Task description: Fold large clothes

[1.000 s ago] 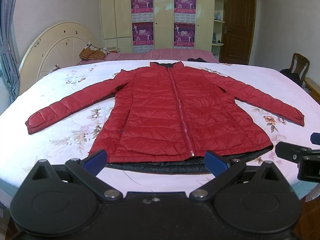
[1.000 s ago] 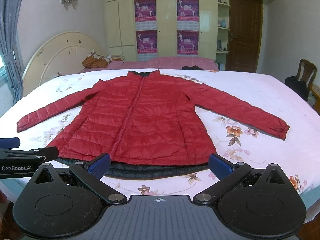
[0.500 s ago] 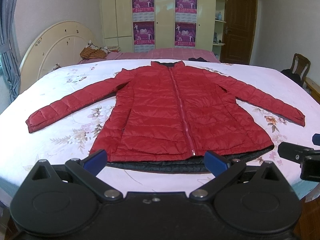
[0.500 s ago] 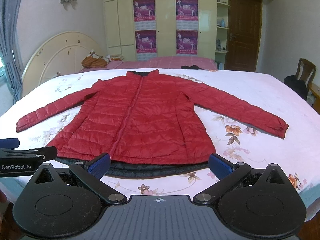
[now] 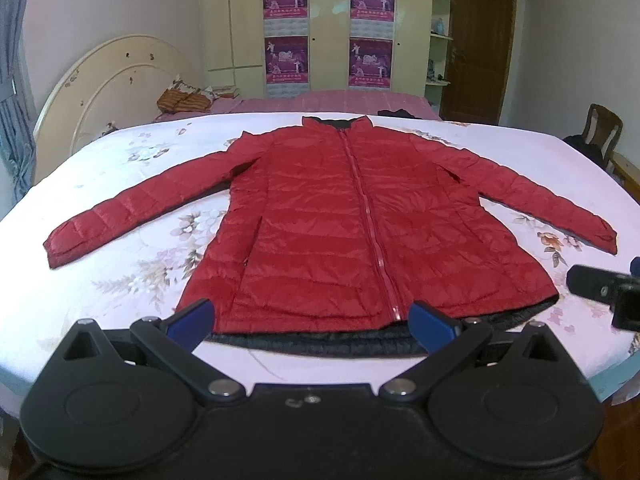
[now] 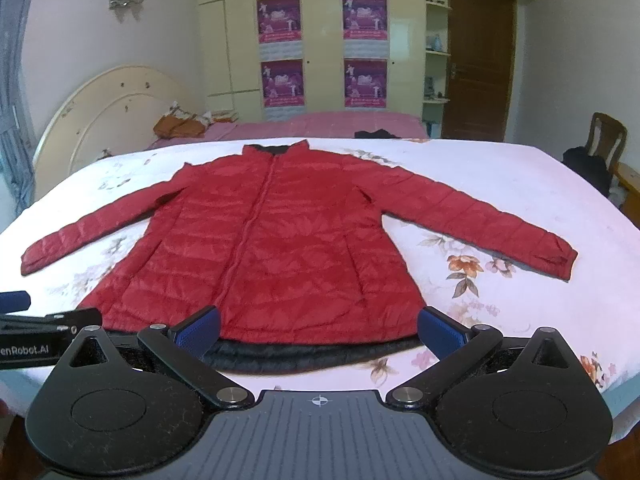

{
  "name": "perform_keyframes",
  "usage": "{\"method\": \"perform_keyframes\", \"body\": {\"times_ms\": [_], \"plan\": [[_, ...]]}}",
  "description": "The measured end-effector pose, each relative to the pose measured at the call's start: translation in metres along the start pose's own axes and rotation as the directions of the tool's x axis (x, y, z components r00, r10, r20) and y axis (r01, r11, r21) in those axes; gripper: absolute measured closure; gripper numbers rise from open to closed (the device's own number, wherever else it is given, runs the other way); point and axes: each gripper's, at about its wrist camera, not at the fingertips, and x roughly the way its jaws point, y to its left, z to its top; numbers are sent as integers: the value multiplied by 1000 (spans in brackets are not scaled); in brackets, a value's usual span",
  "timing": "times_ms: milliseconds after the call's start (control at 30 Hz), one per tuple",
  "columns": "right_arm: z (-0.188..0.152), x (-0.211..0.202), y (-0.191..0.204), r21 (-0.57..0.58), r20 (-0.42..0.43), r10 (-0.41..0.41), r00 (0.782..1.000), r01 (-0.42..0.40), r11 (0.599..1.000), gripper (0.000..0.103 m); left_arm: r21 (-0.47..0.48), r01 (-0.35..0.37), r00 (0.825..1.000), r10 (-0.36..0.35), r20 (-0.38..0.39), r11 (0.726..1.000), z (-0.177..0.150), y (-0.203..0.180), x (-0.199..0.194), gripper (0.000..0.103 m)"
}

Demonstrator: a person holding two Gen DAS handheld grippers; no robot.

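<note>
A red quilted jacket [image 5: 340, 216] lies flat and zipped on the floral bed sheet [image 5: 132, 280], sleeves spread, collar away from me; it also shows in the right wrist view [image 6: 280, 240]. Its black lining shows along the near hem. My left gripper [image 5: 312, 322] is open and empty just short of the hem's left half. My right gripper [image 6: 320, 330] is open and empty just short of the hem's right half. Each gripper shows at the edge of the other's view, the right one [image 5: 600, 290] and the left one [image 6: 40, 336].
A cream headboard [image 5: 108, 84] stands at the left. A pink bed [image 5: 332, 102] with a bag lies behind, before wardrobes with posters. A wooden chair [image 5: 600, 136] and brown door [image 5: 476, 40] are at the right.
Both grippers have moved slightly forward toward the jacket's hem. The jacket has not moved.
</note>
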Motion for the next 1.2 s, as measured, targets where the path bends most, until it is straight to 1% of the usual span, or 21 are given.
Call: {"method": "perform_keyframes", "body": {"times_ms": [133, 233, 300, 367, 400, 433, 467, 533, 600, 633, 667, 767, 867, 967, 1067, 1133, 1167, 1200], "plan": [[12, 25, -3, 25, -10, -27, 1000, 27, 999, 0, 12, 18, 1000, -18, -2, 1000, 12, 4, 23, 0], [22, 46, -8, 58, -6, -10, 1000, 10, 998, 0, 27, 56, 998, -56, 6, 998, 25, 6, 45, 0], [30, 61, -10, 76, -2, -17, 1000, 17, 997, 0, -16, 129, 992, -129, 15, 991, 35, 13, 59, 0], [37, 76, -12, 100, 0, -30, 1000, 30, 995, 0, -110, 206, 979, -202, 39, 972, 43, 25, 75, 0], [39, 83, -14, 110, -2, -37, 999, 37, 993, 0, -129, 202, 979, -199, 37, 971, 47, 27, 82, 0], [43, 90, -16, 123, -6, -48, 999, 48, 991, 0, -113, 178, 984, -177, 20, 978, 52, 26, 91, 0], [46, 97, -19, 139, -10, -63, 998, 64, 988, 0, -85, 158, 987, -158, 3, 984, 56, 24, 100, 0], [51, 103, -25, 169, -11, -87, 996, 88, 982, 0, -32, 148, 989, -148, -16, 989, 62, 20, 113, 0], [56, 106, -32, 188, -4, -122, 993, 120, 975, 0, 57, 140, 990, -139, -21, 988, 66, 12, 121, 0], [58, 107, -36, 196, -7, -135, 991, 134, 971, 0, 86, 139, 990, -137, -33, 987, 67, 9, 124, 0], [59, 108, -41, 208, -11, -145, 989, 144, 967, 0, 95, 150, 988, -146, -47, 984, 68, 6, 129, 0], [59, 115, -61, 253, -26, -176, 984, 177, 951, 0, 81, 203, 977, -196, -84, 976, 72, -2, 148, 0], [55, 124, -94, 319, -46, -199, 979, 204, 926, 0, 91, 215, 972, -204, -117, 972, 76, -17, 166, 0], [50, 133, -129, 386, -52, -234, 971, 236, 892, 0, 103, 248, 964, -235, -127, 963, 81, -34, 180, 0], [48, 148, -165, 454, -54, -253, 966, 250, 855, 1, 81, 252, 962, -241, -128, 964, 91, -49, 196, 0], [49, 160, -190, 487, -55, -263, 963, 255, 835, 1, 74, 226, 967, -215, -134, 971, 96, -59, 208, 0], [49, 166, -204, 507, -53, -269, 962, 258, 822, 12, 88, 212, 968, -197, -154, 973, 98, -65, 217, 0], [49, 171, -215, 526, -55, -262, 963, 251, 813, 31, 102, 204, 967, -185, -173, 974, 100, -71, 225, 0]]}}
